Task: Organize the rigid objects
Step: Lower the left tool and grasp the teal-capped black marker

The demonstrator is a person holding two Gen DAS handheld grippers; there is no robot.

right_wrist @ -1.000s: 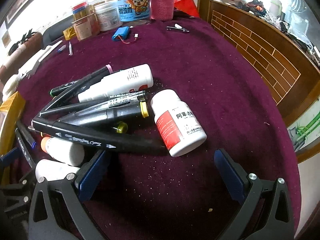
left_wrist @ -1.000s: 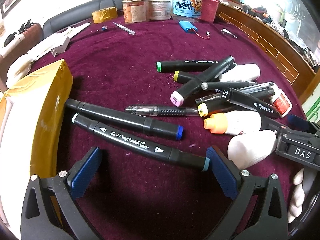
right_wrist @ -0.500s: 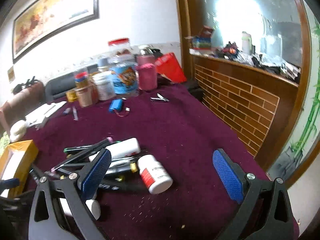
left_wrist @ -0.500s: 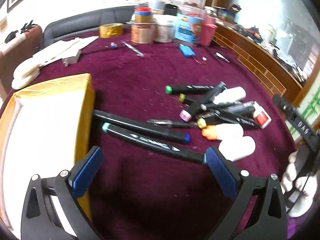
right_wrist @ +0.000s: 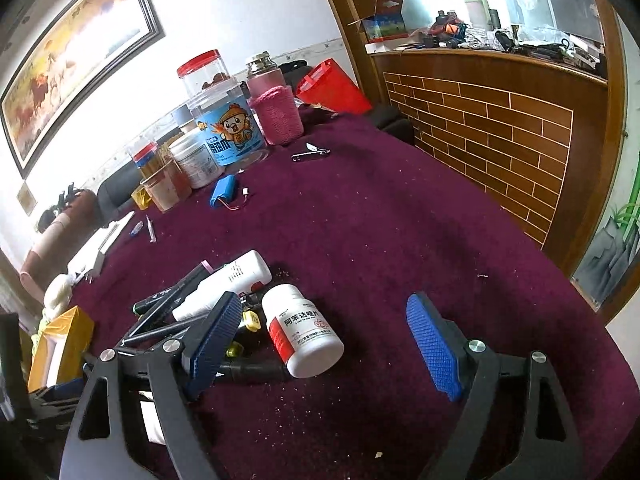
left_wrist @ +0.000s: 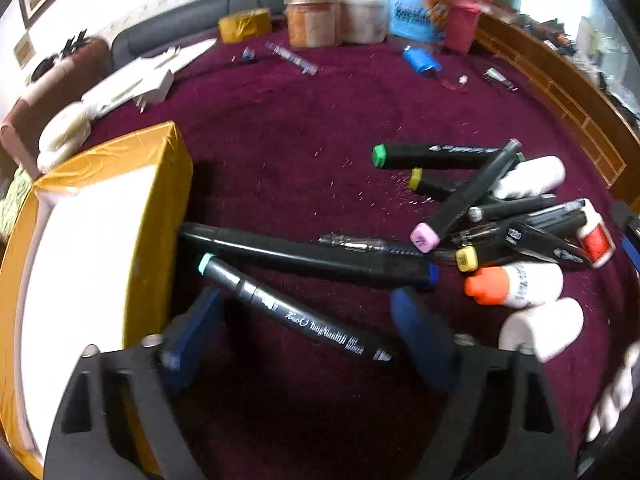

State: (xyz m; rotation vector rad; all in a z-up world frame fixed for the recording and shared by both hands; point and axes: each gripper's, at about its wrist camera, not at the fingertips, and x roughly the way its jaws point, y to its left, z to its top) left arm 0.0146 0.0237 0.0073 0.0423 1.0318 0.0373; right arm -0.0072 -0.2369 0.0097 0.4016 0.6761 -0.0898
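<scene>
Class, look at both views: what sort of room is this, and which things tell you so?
Probably a lived-in home room, not a lab: a framed painting on the wall, a dark sofa behind the cloth-covered table, and food jars at its far edge.

Box [left_wrist: 100,216] left of 2 markers [left_wrist: 312,254]

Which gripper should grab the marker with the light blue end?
Left, probably. The left gripper is open with that marker lying right between its fingers. The right gripper is open too, but faces the pill bottle.
</scene>
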